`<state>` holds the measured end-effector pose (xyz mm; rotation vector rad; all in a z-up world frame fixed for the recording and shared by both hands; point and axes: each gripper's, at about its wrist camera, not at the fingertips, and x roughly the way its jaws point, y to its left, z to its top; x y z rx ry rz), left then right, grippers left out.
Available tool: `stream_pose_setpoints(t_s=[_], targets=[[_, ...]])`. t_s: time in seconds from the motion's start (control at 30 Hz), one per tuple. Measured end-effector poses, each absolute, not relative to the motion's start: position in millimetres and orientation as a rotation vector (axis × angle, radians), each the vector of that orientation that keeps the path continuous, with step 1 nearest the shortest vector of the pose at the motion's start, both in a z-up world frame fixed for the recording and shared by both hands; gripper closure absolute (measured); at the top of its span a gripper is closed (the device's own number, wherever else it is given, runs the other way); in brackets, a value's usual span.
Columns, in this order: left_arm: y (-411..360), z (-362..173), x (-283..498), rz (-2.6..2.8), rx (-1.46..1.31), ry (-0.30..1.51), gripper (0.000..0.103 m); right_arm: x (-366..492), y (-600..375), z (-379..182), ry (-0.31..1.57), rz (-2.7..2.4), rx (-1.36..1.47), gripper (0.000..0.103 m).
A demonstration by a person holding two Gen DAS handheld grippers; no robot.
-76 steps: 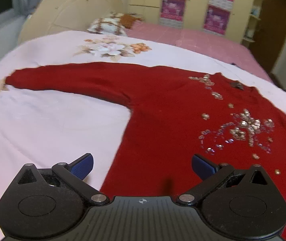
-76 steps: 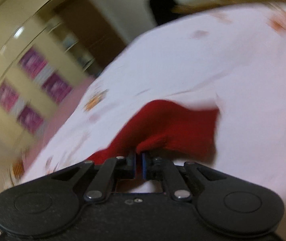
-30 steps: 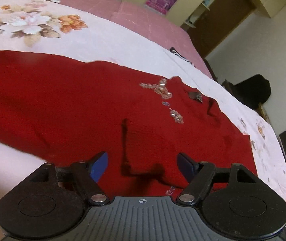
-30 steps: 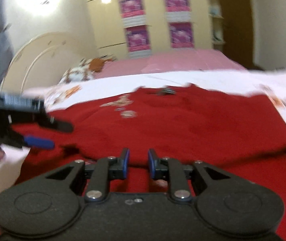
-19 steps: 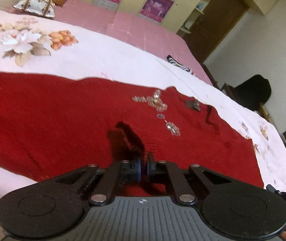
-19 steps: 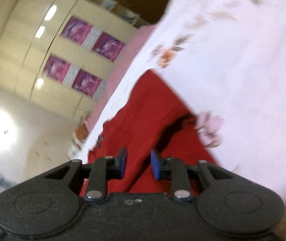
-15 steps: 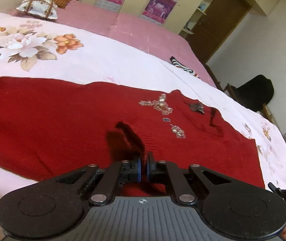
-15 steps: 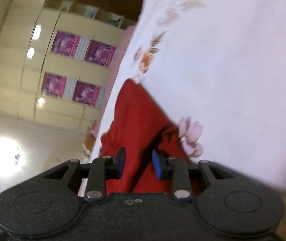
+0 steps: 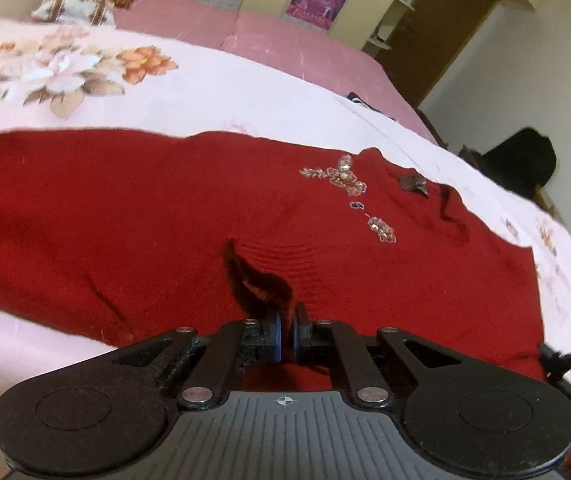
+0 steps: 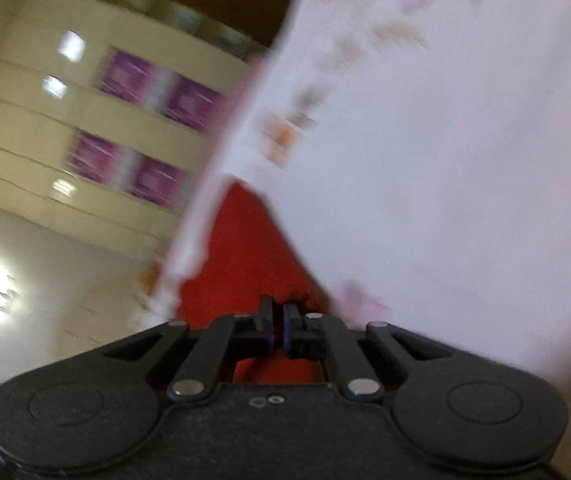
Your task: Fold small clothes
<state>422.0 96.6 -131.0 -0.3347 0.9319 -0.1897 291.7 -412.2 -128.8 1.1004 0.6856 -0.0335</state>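
Bed (image 9: 213, 92), covered by a pale floral sheet, filled most of the frame. A red sweater (image 9: 125, 216) lay spread across its centre; a patterned pillow (image 9: 73, 8) sat upper left, a small striped item (image 9: 359, 100) upper right.

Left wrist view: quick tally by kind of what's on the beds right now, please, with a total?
Sweater: 1, red, spread on the floral sheet
Pillow: 1, patterned, at the far end
Small striped item: 1, at the sheet's far edge, too small to identify
Total: 3
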Motion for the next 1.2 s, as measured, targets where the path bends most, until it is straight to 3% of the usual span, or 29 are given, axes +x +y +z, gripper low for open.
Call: stream_pose_setpoints(t_s=[0.07, 0.13, 0.2, 0.23, 0.4, 0.6, 0.7, 0.8, 0.93, 1.03, 1.13, 1.2], targets=[[94, -129, 421, -0.185, -0.305, 0.927, 0.098, 292, -413, -128, 0.689, -0.028, 1.087, 0.1], [100, -121, 415, -0.154, -0.285, 0.912, 0.096, 291, -409, -122, 0.713, 0.0, 1.038, 0.095], [110, -110, 406, -0.073, -0.251, 0.874, 0.095, 287, -405, -106, 0.745, 0.036, 0.935, 0.081], [115, -105, 403, -0.061, -0.26, 0.851, 0.095, 281, -401, -93, 0.739, 0.045, 0.844, 0.079], [84, -95, 414, -0.151, -0.248, 0.801, 0.095, 294, -379, -63, 0.706, 0.042, 0.52, 0.082], [15, -117, 427, -0.213, -0.124, 0.843, 0.095, 336, -313, -68, 0.744, 0.186, 0.238, 0.087], [19, -122, 423, -0.189, -0.12, 0.831, 0.096, 337, -291, -77, 0.77, 0.222, 0.111, 0.089], [50, -127, 421, -0.148, -0.211, 0.827, 0.096, 327, -330, -80, 0.762, 0.117, 0.239, 0.102], [56, -127, 428, -0.127, -0.251, 0.823, 0.096, 325, -357, -77, 0.777, 0.138, 0.275, 0.103], [31, -117, 432, -0.099, -0.161, 0.778, 0.095, 334, -353, -61, 0.694, 0.155, 0.277, 0.083], [3, -111, 445, -0.128, -0.088, 0.75, 0.095, 360, -354, -55, 0.657, 0.13, 0.298, 0.081], [-16, -107, 455, -0.163, -0.087, 0.738, 0.095, 379, -350, -54, 0.655, 0.148, 0.278, 0.086]])
